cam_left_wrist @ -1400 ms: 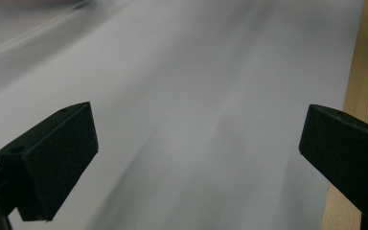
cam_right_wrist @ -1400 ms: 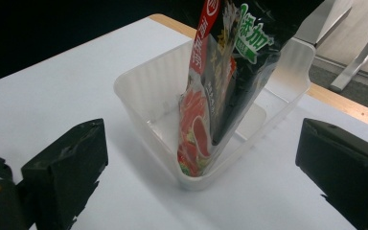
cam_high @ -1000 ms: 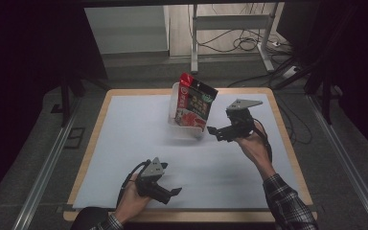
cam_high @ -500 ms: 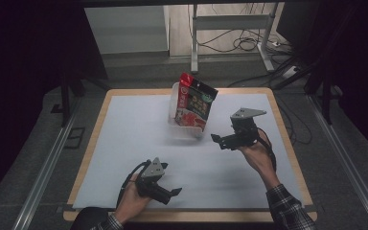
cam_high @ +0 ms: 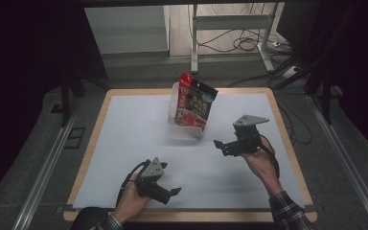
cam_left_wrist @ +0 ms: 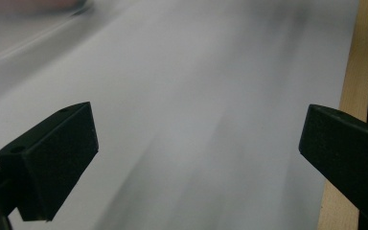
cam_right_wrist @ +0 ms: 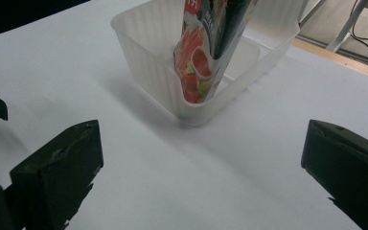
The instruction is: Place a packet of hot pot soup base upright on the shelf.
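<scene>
Since a second ago my right gripper point(cam_high: 219, 145) has drawn back from the snack packet point(cam_high: 194, 105) toward my side of the table point(cam_high: 124, 124) — it was right beside the packet then, and now it sits clear of it, near the table's right part. Its jaws stand wide apart with nothing between them; in the right gripper view they frame the translucent plastic tub point(cam_right_wrist: 148, 67) from a short way off. That packet, red and dark with printed food on it, stands upright inside the tub, leaning a little against one wall, and the tub rests on the white sheet toward the far middle of the table.

My left gripper point(cam_high: 174, 192) has not shifted — it rests low near the front edge, well apart from the tub. Its jaws gape too, empty, with just blurred white sheet and the wooden table edge point(cam_left_wrist: 359, 72) between them in the left gripper view.
</scene>
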The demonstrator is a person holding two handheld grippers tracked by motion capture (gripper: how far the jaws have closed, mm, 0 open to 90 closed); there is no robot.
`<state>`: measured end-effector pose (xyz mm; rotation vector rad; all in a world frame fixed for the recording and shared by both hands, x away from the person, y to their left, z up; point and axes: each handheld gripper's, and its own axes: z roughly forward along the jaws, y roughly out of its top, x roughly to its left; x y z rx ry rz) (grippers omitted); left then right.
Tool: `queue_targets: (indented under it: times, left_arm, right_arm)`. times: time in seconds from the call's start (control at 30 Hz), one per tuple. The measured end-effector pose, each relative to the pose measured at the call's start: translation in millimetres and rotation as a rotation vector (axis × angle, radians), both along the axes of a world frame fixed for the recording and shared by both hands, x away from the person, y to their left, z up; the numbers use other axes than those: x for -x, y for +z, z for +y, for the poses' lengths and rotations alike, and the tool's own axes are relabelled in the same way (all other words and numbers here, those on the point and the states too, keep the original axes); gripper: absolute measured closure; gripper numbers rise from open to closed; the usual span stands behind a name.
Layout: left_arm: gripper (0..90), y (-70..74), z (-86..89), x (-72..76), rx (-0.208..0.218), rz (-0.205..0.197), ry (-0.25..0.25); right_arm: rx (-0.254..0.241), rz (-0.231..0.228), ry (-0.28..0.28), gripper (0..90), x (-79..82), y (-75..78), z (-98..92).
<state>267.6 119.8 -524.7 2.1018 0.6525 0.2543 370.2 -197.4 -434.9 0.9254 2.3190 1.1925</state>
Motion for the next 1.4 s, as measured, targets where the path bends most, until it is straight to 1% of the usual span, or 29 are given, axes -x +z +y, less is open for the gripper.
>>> queue_targets:
  times: [0.3, 0.4, 0.5, 0.57, 0.67, 1.03, 1.17, 1.4]
  left_arm:
    - [0.0, -0.1, -0.9, 0.6, -0.015, -0.01, -0.002]
    - [0.0, -0.1, -0.6, 0.5, -0.016, -0.011, -0.001]
    - [0.0, -0.2, -0.1, 0.3, -0.02, -0.013, 0.0]
    - [0.0, 0.1, 0.4, 0.4, -0.017, -0.016, 0.003]
    - [0.0, 0.2, 0.5, 0.4, -0.017, -0.019, 0.004]
    - [0.0, 0.2, -0.6, 0.8, -0.025, -0.025, 0.004]
    - [0.0, 0.3, -0.3, 0.6, -0.026, -0.025, 0.007]
    - [0.0, 0.3, -0.4, 0.7, -0.033, -0.027, 0.008]
  right_arm:
    - [0.002, -0.009, -0.017, 0.7, 11.2, -5.5, -9.7]
    - [0.008, -0.027, -0.027, 0.8, 14.3, -7.2, -13.3]
    - [0.01, -0.031, -0.036, 0.9, 16.7, -9.1, -15.7]
    - [0.025, -0.03, -0.045, 0.9, 21.4, -12.0, -19.2]
    - [0.032, -0.032, -0.049, 0.9, 27.1, -13.8, -23.5]
    - [0.045, -0.041, -0.067, 1.0, 48.7, -17.1, -40.0]
    - [0.044, -0.034, -0.082, 1.4, 55.4, -18.8, -45.6]
    - [0.009, -0.015, -0.112, 2.8, 65.4, -22.9, -58.6]
